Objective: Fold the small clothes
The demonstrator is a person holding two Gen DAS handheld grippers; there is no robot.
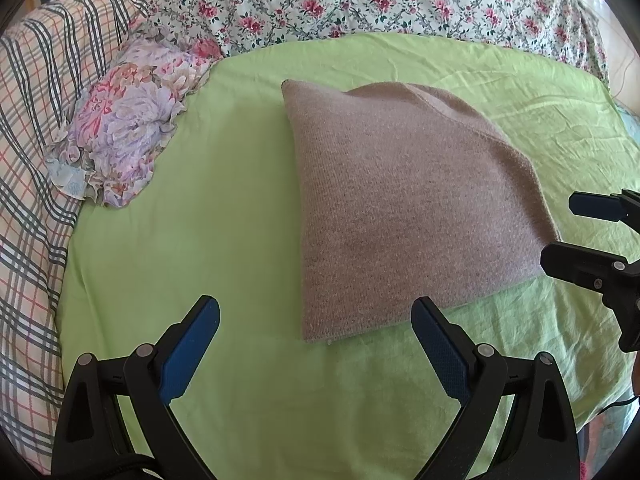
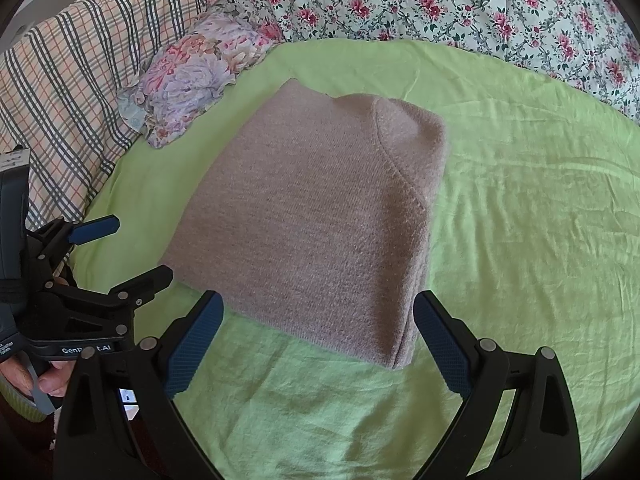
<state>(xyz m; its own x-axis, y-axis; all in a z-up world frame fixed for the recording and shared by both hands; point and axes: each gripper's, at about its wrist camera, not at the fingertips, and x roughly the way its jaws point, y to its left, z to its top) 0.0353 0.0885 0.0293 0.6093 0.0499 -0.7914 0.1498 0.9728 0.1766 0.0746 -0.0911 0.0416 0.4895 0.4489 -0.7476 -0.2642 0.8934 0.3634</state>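
A folded mauve-brown knitted garment [image 1: 404, 208] [image 2: 316, 220] lies flat on the light green sheet [image 1: 200, 248] [image 2: 520, 220]. My left gripper [image 1: 316, 312] hovers open just short of its near left corner, nothing between the blue pads. My right gripper [image 2: 318, 308] stands open over the garment's near edge, also holding nothing. Each gripper shows in the other's view: the right gripper [image 1: 560, 228] at the garment's right corner, the left gripper [image 2: 140, 248] at its left corner, held by a hand [image 2: 52, 380].
A floral frilled cushion [image 1: 128, 120] [image 2: 200, 68] lies to the left of the garment. A plaid blanket [image 1: 36, 120] [image 2: 68, 72] runs along the left side. A flowered quilt [image 1: 360, 0] [image 2: 480, 4] lines the far edge of the green sheet.
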